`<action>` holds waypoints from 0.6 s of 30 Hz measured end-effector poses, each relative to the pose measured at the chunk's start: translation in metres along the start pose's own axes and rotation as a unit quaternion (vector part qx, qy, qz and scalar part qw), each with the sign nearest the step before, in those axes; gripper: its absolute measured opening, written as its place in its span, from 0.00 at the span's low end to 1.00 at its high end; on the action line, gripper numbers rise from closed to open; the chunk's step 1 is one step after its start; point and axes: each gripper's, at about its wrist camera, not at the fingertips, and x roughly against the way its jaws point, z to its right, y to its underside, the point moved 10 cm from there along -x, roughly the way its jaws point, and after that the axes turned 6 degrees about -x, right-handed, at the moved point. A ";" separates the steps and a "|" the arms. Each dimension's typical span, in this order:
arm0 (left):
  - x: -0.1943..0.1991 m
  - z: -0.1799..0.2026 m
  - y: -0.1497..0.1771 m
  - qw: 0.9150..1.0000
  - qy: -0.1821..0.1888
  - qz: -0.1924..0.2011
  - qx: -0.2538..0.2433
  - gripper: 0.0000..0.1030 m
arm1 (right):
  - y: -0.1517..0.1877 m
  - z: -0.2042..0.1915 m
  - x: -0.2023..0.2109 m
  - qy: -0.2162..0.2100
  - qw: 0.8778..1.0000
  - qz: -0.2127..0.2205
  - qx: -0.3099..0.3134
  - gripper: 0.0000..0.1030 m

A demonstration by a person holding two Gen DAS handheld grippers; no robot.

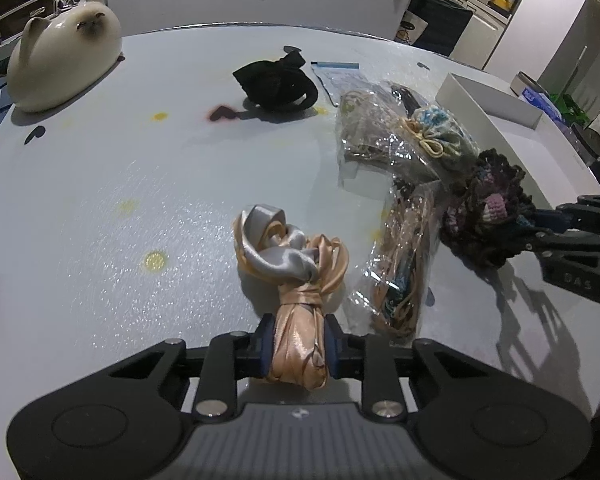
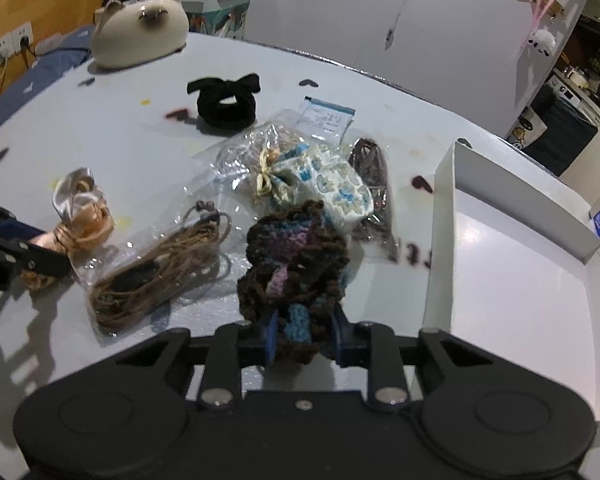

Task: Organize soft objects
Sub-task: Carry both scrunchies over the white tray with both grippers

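Note:
My left gripper [image 1: 299, 346] is shut on a peach and silver satin ribbon bundle [image 1: 292, 256], which also shows in the right wrist view [image 2: 80, 216]. My right gripper [image 2: 305, 340] is shut on a dark crocheted scrunchie [image 2: 296, 264], seen in the left wrist view [image 1: 488, 216] too. Between them lies a clear bag of brown cord [image 2: 160, 268]. Behind it lie a blue floral drawstring pouch [image 2: 324, 184] on clear bags and a black bow scrunchie [image 2: 226, 100]. A white open box [image 2: 520, 280] stands to the right.
A ceramic cat figure [image 2: 140, 28] stands at the table's far left. A small paper packet [image 2: 326, 118] lies behind the pouch. The white table [image 1: 100, 200] has heart and dot prints. A refrigerator and shelves stand beyond the table.

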 end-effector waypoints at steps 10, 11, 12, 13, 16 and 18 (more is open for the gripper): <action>0.004 -0.003 -0.024 0.999 -0.021 0.045 -0.018 0.53 | 0.017 -0.004 0.015 -0.031 0.999 -0.025 -0.018 0.25; 0.001 -0.002 -0.027 0.999 -0.019 0.044 -0.019 0.53 | 0.019 -0.004 0.015 -0.031 0.999 -0.027 -0.021 0.25; -0.004 0.000 -0.029 0.999 -0.018 0.040 -0.022 0.53 | 0.020 -0.003 0.015 -0.030 0.999 -0.028 -0.024 0.25; -0.009 0.002 -0.029 0.999 -0.018 0.033 -0.027 0.53 | 0.020 -0.003 0.015 -0.030 0.999 -0.029 -0.026 0.25; -0.018 0.004 -0.026 0.999 -0.023 0.016 -0.034 0.49 | 0.020 -0.003 0.014 -0.028 0.999 -0.029 -0.028 0.26; -0.019 0.005 -0.024 0.999 -0.020 0.018 -0.034 0.40 | 0.020 -0.003 0.015 -0.027 0.999 -0.030 -0.027 0.26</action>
